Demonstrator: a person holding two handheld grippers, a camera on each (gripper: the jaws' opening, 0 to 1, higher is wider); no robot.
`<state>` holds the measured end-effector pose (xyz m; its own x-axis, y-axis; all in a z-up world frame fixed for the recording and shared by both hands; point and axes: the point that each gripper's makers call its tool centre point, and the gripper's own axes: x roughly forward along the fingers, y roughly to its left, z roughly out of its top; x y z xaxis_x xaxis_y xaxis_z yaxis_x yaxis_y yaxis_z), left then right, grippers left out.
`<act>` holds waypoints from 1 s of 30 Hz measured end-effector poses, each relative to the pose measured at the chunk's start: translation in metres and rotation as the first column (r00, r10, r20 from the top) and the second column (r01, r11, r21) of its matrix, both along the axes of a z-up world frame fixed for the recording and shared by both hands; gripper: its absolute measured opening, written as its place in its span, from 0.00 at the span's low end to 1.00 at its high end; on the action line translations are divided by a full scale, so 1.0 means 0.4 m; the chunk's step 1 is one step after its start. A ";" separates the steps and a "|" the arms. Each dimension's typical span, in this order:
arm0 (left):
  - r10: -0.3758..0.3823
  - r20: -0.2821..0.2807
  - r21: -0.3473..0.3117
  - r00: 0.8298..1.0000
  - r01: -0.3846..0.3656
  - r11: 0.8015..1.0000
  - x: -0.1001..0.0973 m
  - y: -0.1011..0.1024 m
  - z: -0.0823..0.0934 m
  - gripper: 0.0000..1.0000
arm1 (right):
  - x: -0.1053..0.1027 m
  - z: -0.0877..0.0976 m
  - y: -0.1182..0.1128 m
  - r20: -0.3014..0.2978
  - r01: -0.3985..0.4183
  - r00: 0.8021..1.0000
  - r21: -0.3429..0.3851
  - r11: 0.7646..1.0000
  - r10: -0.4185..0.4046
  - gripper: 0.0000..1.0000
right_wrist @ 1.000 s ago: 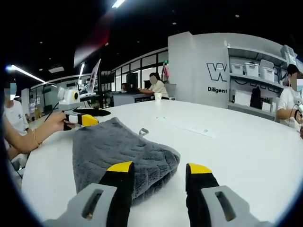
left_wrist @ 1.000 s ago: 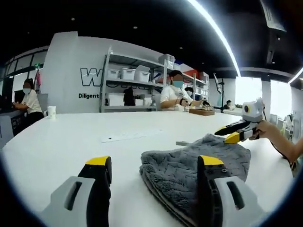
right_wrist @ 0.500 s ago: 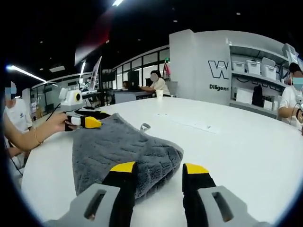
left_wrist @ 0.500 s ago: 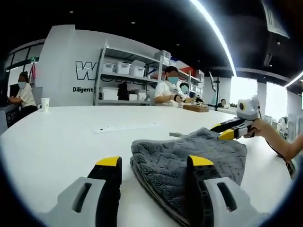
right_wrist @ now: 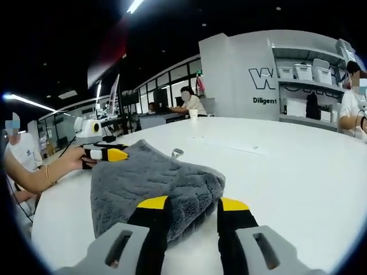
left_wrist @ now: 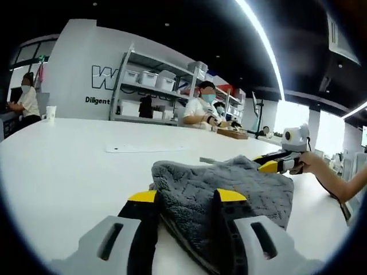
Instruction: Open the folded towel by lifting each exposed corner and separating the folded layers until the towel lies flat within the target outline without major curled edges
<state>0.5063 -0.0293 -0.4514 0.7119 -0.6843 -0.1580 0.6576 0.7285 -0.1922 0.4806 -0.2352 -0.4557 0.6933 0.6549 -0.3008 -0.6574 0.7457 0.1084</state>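
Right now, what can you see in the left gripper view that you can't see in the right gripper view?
The left gripper view has the left gripper, its jaws around a corner of the towel, plus a person in a blue mask at the shelves. The right gripper view has the right gripper, its jaws around another corner, and a paper cup far down the table. Both show the folded grey towel on the white table.
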 end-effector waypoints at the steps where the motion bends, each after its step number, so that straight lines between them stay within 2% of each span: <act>1: 0.000 0.001 -0.001 1.000 0.000 1.000 0.000 0.000 0.000 0.35 | -0.001 0.000 0.001 0.000 -0.002 1.000 0.002 1.000 0.002 0.24; 3: 0.001 -0.002 0.000 1.000 -0.001 1.000 -0.001 -0.001 -0.002 0.34 | -0.003 0.001 0.005 0.002 -0.010 1.000 0.006 1.000 0.010 0.22; 8: -0.015 0.038 0.020 0.999 0.014 1.000 -0.010 -0.011 0.005 0.24 | -0.010 0.007 0.017 0.015 -0.024 1.000 0.013 1.000 0.024 0.15; 11: -0.029 0.047 0.014 0.998 0.029 0.999 -0.013 -0.016 0.008 0.18 | -0.010 0.015 0.025 0.012 -0.029 1.000 0.049 0.998 0.028 0.08; 16: -0.042 0.080 0.018 0.996 0.040 0.999 -0.018 -0.024 0.017 0.08 | -0.012 0.018 0.027 0.024 -0.033 0.999 0.040 0.999 0.032 0.07; 18: -0.045 0.090 0.040 0.995 0.041 0.998 -0.021 -0.027 0.016 0.08 | -0.012 0.019 0.027 0.027 -0.035 0.999 0.035 0.999 0.035 0.06; 30: -0.020 0.081 0.040 0.997 0.017 0.999 -0.026 -0.024 0.024 0.06 | -0.017 0.029 0.029 0.040 -0.033 0.999 0.056 0.998 0.030 0.03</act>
